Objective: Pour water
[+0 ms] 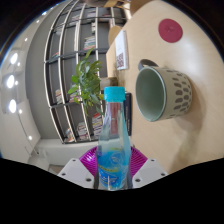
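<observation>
I am holding a clear plastic water bottle (113,140) in my gripper (112,166), the two fingers closed on its lower body from either side, their magenta pads (90,158) pressing against the plastic. The bottle is standing up straight out of the fingers, running away from me along their line. It is wearing a pale label with blue print around its lower half, and the label is hiding the level of whatever is inside; through the clear upper part I cannot tell whether water is sitting there or not. A light blue cap (115,94) is sitting on the neck, so the bottle is closed at the top.

Just beyond the cap and off to the right of my fingers, a grey-green mug (162,92) is resting on the beige table (195,130). In my view its mouth is turned toward the bottle, and I am looking into a pale green interior that appears dry and bare. Its outer wall is carrying a dotted pattern. The mug and the bottle are near each other but apart.

Further along the table, past the mug, a round magenta disc (172,30) is lying flat on the surface.

Farthest away, to the left of the bottle, a green leafy plant (85,75) is standing in front of a shelving unit (80,50) of white frames.
</observation>
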`<act>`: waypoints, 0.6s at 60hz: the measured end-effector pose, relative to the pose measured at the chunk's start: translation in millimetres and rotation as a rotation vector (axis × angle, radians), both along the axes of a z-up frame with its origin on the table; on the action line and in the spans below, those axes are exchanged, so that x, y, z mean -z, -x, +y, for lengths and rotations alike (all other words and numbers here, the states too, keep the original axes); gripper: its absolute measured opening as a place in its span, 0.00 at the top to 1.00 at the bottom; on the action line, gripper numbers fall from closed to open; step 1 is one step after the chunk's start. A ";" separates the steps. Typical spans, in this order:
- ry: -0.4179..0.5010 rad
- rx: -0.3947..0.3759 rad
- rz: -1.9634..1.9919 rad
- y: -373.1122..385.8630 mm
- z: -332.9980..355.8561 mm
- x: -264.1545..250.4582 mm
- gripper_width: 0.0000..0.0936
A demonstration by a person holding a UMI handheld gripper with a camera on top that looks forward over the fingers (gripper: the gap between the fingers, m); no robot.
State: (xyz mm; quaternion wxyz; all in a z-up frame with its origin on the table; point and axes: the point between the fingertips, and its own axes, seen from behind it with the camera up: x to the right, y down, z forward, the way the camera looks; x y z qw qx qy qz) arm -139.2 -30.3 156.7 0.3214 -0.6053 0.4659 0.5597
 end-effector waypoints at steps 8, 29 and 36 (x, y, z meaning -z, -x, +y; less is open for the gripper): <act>0.047 0.009 0.247 3.0 4.5 -7.7 0.57; 0.113 0.071 0.470 -25.6 3.4 -26.6 0.57; 0.006 0.013 0.252 -17.1 -0.6 -40.4 0.57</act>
